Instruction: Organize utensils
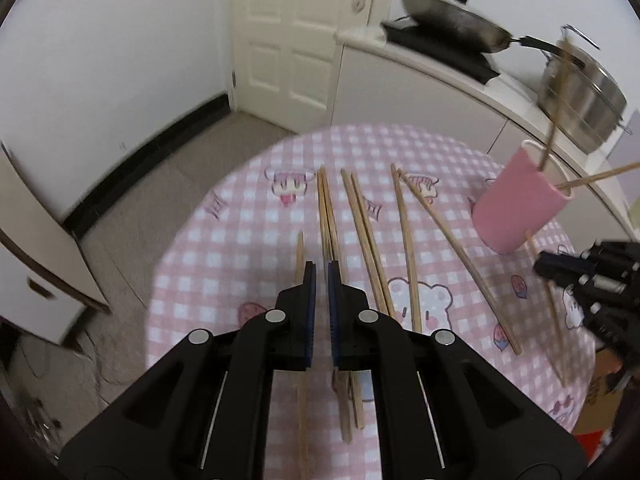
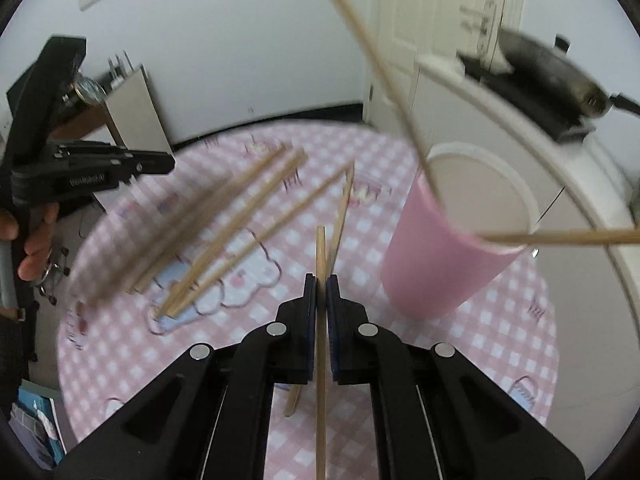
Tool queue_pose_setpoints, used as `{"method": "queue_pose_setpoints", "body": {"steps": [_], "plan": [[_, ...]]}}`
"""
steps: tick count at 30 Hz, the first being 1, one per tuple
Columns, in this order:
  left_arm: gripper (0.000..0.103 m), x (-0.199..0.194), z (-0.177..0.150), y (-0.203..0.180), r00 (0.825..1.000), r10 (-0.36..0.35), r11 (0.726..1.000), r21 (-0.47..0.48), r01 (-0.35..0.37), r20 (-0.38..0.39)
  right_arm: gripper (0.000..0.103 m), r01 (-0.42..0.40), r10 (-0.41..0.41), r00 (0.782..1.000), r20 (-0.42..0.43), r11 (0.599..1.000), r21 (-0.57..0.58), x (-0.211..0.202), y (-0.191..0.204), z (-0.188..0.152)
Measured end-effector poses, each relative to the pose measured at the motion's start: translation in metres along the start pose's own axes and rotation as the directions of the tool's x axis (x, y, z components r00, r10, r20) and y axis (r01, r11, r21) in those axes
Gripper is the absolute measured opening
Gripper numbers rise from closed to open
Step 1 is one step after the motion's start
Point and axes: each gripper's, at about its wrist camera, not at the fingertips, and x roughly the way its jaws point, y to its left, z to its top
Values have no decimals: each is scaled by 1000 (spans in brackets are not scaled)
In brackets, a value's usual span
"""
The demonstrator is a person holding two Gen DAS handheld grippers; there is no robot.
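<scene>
Pink checked cloth [image 1: 248, 280] holds loose chopsticks [image 1: 362, 236]. Your right gripper [image 2: 321, 280] clamps one chopstick [image 2: 320, 252]; your left gripper [image 1: 322, 268] is shut, empty. Next, I judge: tip it into the cup [image 2: 444, 248] at two o'clock.

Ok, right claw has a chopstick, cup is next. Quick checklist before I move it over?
1. Right claw shut on chopstick: ok.
2. Pink cup upright, mouth open: ok.
3. Two chopsticks already in the cup, leaning across the mouth: cannot tell if they block entry.
4. Left claw shut, holding nothing: ok.
5. Loose chopsticks left on the tablecloth: not ok, more remain.
</scene>
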Motion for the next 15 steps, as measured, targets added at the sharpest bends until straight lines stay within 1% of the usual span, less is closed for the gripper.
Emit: {"method": "queue_pose_setpoints", "body": {"steps": [1, 3, 5, 9, 11, 15], "plan": [[7, 1, 2, 0, 1000, -1, 1000, 13, 2, -10, 4, -3, 3, 1000, 24, 1000, 3, -10, 0, 2], [7, 11, 3, 1, 998, -16, 999, 28, 18, -63, 4, 0, 0, 999, 46, 1000, -2, -21, 0, 4], [7, 30, 1, 8, 991, -3, 1000, 3, 3, -134, 4, -1, 1, 999, 53, 1000, -1, -26, 1, 3], [7, 46, -4, 18, 988, 6, 998, -58, -15, -153, 4, -3, 3, 999, 41, 1000, -5, -26, 5, -3], [7, 51, -5, 21, 986, 7, 997, -70, -19, -168, 4, -5, 5, 999, 36, 1000, -4, -25, 5, -5], [7, 60, -2, 25, 981, -21, 994, -105, 1, -191, 4, -13, 13, 999, 34, 1000, 1, -20, 2, -4]]}}
